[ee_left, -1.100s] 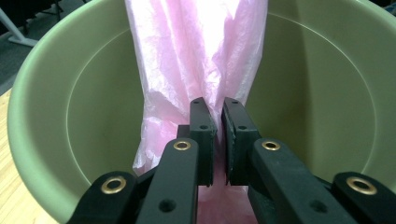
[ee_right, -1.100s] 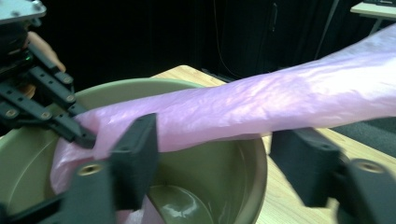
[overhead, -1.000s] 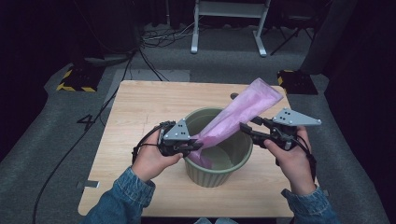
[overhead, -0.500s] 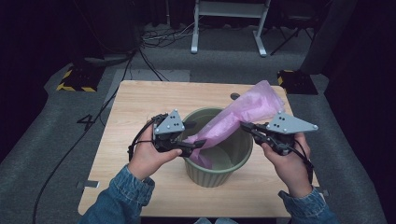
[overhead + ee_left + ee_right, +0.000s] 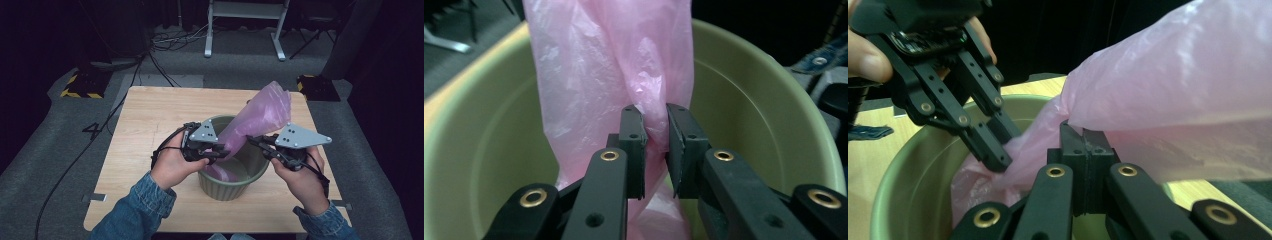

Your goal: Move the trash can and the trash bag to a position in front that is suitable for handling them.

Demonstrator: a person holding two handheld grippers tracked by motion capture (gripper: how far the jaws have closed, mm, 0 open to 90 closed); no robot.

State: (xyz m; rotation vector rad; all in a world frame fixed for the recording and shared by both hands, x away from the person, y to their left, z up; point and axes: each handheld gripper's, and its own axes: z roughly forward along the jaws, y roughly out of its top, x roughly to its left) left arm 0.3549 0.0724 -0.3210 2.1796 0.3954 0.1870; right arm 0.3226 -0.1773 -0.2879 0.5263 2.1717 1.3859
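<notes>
A pink plastic bag [image 5: 260, 112] slants from inside the round green bin [image 5: 227, 187] up and to the right past its rim. My left gripper [image 5: 223, 153] is over the bin's left rim, shut on a bunched twist of the bag [image 5: 655, 131], with the bin's inner wall [image 5: 754, 100] behind it. My right gripper [image 5: 251, 139] is over the right rim, jaws shut on the film of the bag [image 5: 1083, 136] where it bulges out. In the right gripper view, the left gripper's fingers [image 5: 995, 150] pinch the bag low inside the bin [image 5: 903, 170].
The bin stands at the front middle of a light wooden table [image 5: 155, 115]. Cables [image 5: 150, 55] and a metal stand [image 5: 245, 25] are on the grey floor beyond the table. Denim sleeves [image 5: 135, 210] come in from the bottom.
Both grippers have drawn slightly closer together over the bin, still holding the bag. The bag's upper end has shifted a little to the left.
</notes>
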